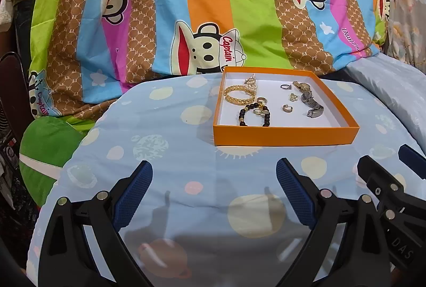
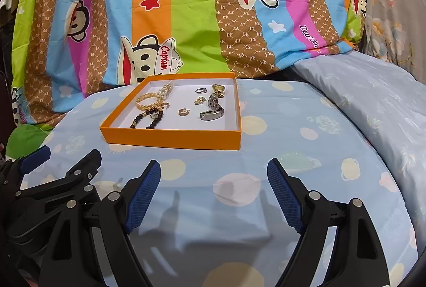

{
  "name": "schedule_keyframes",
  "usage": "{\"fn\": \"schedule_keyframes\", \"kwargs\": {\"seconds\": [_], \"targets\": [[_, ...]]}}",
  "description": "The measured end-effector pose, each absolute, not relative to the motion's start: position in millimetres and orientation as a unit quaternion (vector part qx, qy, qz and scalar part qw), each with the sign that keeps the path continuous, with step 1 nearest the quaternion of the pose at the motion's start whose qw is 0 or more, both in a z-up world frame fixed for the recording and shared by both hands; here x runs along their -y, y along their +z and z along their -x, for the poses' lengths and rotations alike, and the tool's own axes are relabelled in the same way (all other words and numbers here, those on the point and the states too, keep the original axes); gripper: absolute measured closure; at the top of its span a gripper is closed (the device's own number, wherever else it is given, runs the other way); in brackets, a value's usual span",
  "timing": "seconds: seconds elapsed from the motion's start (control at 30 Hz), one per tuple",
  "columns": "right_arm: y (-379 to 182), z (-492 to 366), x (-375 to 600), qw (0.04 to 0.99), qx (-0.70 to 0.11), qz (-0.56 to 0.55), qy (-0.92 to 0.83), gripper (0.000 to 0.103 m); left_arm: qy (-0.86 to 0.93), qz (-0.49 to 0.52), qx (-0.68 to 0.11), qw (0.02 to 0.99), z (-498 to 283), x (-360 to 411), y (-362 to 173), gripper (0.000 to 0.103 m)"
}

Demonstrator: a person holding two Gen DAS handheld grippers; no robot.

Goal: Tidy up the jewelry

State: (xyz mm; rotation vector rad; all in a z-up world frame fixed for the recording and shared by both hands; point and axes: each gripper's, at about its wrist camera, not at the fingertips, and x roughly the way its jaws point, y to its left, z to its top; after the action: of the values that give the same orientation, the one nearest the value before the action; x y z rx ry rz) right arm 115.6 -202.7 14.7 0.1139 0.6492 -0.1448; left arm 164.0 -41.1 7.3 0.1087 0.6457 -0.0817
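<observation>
An orange shallow box (image 1: 285,137) (image 2: 170,138) with a white floor sits on the blue patterned surface. Inside lie a gold braided bangle (image 1: 238,94) (image 2: 147,100), a pearl piece (image 1: 251,82), a black bead bracelet (image 1: 254,115) (image 2: 147,120), several small rings (image 1: 287,107) (image 2: 183,112), a silver watch (image 1: 310,103) (image 2: 213,108) and a gold watch (image 1: 302,86) (image 2: 219,88). My left gripper (image 1: 214,175) is open and empty, short of the box. My right gripper (image 2: 214,172) is open and empty, also short of the box. Each shows at the edge of the other's view.
The blue cloth-covered surface (image 1: 170,143) (image 2: 306,154) has rounded edges that drop off left and right. A bright striped cartoon bedcover (image 1: 213,7) (image 2: 199,7) rises behind the box. A pale blue pillow (image 2: 372,90) lies at the right.
</observation>
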Motion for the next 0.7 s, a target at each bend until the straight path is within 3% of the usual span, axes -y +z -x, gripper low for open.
{"fn": "schedule_keyframes", "kwargs": {"seconds": [0.7], "targets": [[16.4, -113.3, 201.3, 0.946, -0.312, -0.051, -0.073, 0.022, -0.028, -0.058, -0.306, 0.950, -160.8, 40.6, 8.9, 0.011]]}}
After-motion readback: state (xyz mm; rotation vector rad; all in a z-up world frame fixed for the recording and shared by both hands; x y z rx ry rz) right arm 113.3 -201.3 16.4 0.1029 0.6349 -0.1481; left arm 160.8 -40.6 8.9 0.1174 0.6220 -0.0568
